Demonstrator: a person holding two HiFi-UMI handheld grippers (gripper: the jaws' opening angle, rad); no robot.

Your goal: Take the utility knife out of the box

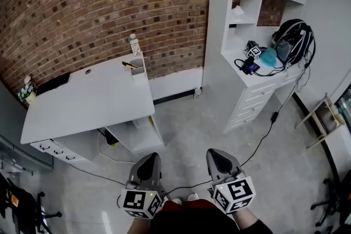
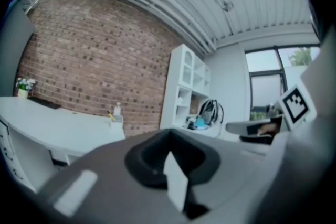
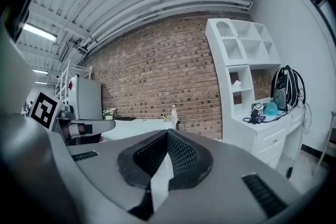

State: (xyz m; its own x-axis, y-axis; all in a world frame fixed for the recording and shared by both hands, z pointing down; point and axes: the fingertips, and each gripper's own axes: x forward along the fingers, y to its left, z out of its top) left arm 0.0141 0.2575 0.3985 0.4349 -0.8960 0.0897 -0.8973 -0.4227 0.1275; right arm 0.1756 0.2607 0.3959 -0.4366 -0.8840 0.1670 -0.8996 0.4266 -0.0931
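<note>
Beside left gripper (image 1: 149, 158), right gripper (image 1: 219, 156) hovers (jaws together).

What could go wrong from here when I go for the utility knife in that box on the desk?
The cable across the floor could trip you. The box sits at the corner of the desk beside a bottle; either might get knocked. The left gripper and right gripper are shut, so open one first.

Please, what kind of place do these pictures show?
Probably a study or small office room: a white desk stands by a brick wall, and a white shelf unit with drawers holds a backpack.
</note>
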